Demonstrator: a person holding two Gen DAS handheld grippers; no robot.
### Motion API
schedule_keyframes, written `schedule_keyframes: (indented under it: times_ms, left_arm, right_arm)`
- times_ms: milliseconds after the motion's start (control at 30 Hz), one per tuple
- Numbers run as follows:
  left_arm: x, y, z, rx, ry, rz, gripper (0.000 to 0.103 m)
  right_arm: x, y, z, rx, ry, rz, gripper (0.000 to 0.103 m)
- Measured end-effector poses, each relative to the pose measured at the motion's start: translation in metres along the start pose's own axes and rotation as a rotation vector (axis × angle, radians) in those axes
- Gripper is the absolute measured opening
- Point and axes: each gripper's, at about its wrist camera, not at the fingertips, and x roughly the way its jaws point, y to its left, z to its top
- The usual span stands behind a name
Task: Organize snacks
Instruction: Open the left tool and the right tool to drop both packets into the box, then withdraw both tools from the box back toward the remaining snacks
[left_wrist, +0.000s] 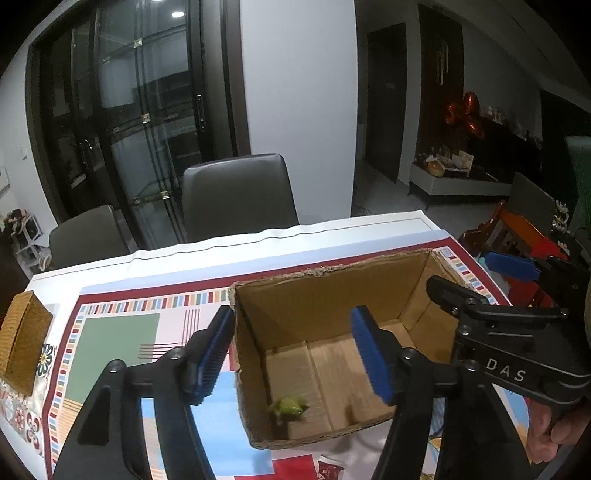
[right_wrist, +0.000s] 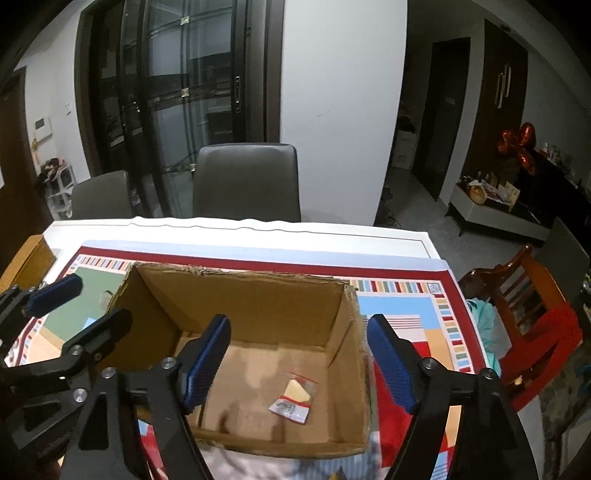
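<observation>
- My tongs' pads (left_wrist: 216, 354) are showing blue on black arms.
- The cardboard box (right_wrist: 258, 306) is looking plain brown.
- The tablecloth (left_wrist: 122, 332) is displaying green, red and blue blocks with a striped border.
- A green snack (left_wrist: 290, 404) is blurring inside.

White wall pillar (right_wrist: 343, 110) at centre. Dark-framed glass doors (right_wrist: 166, 92) to its left, a ceiling light reflected in them. Two grey upholstered chairs (right_wrist: 247, 181) behind the counter (right_wrist: 240, 230), which is white-edged under a patterned cloth (right_wrist: 406, 288). Dark wooden doors (right_wrist: 443, 110) to the right. Low white sideboard (right_wrist: 498, 218), cluttered; red foil balloons (right_wrist: 517, 144) above. Wooden chair (right_wrist: 517, 295) at far right. Grey floor (right_wrist: 424, 214).
</observation>
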Motion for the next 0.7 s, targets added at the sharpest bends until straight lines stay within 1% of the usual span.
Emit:
schedule_keyframes:
  times_ms: [200, 467, 700]
  left_arm:
    - [-0.008, 0.001, 0.001, -0.003, -0.007, 0.007, 0.069]
    - [-0.023, -0.003, 0.0, 0.003, 0.002, 0.028, 0.069]
    - [-0.035, -0.007, -0.006, 0.011, 0.004, 0.039, 0.069]
  right_arm:
    - [-0.012, -0.004, -0.001, 0.01, -0.018, 0.0, 0.077]
    - [-0.033, -0.012, -0.008, 0.041, -0.042, 0.003, 0.077]
    - [-0.048, -0.015, -0.015, 0.035, -0.056, -0.017, 0.077]
